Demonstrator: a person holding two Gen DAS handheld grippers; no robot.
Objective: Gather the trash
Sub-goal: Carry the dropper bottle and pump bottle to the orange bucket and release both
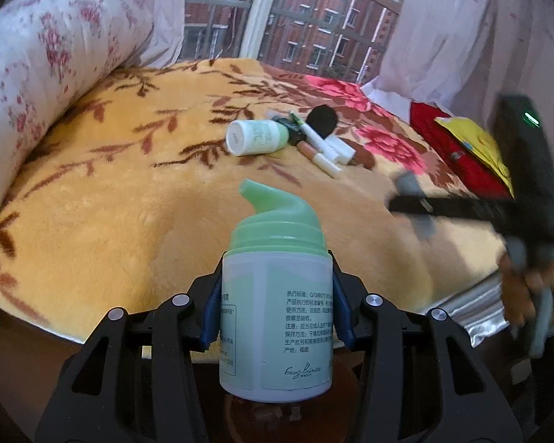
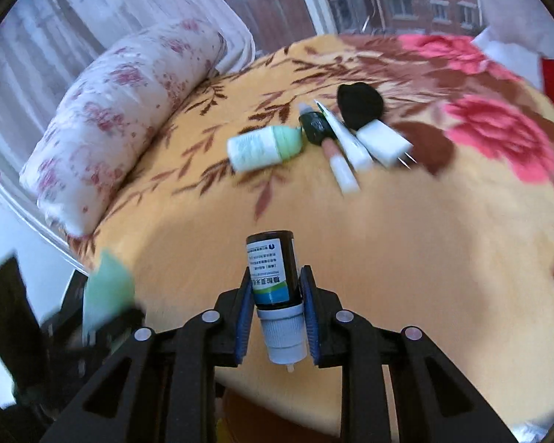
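Both hands are loaded, so the collecting is under way but far from done. The left tool [image 1: 275, 310] pinches a white pump bottle [image 1: 276, 317] with a green nozzle, held upright between the blue pads. The right tool [image 2: 277, 313] is pressed onto a small dark dropper bottle [image 2: 277, 288], held cap-down with its white cap toward the camera. Neither picture shows a bin or bag, so I cannot tell where these two will go; in my judgement they have been lifted off and await dropping.

Left on the bed's yellow floral blanket [image 1: 129, 221], at about 12 o'clock from the left tool and well apart from it, is a small heap. It holds a white bottle with a green cap [image 1: 256, 137] lying on its side, a dark green bottle [image 2: 315, 127] touching it, slim white tubes [image 2: 345, 170] and a white charger plug [image 2: 384, 144] at 1 o'clock, and a black lump [image 2: 360, 105] behind them. A rolled floral quilt [image 1: 48, 74] lies at 10 o'clock. Several more trips look needed.
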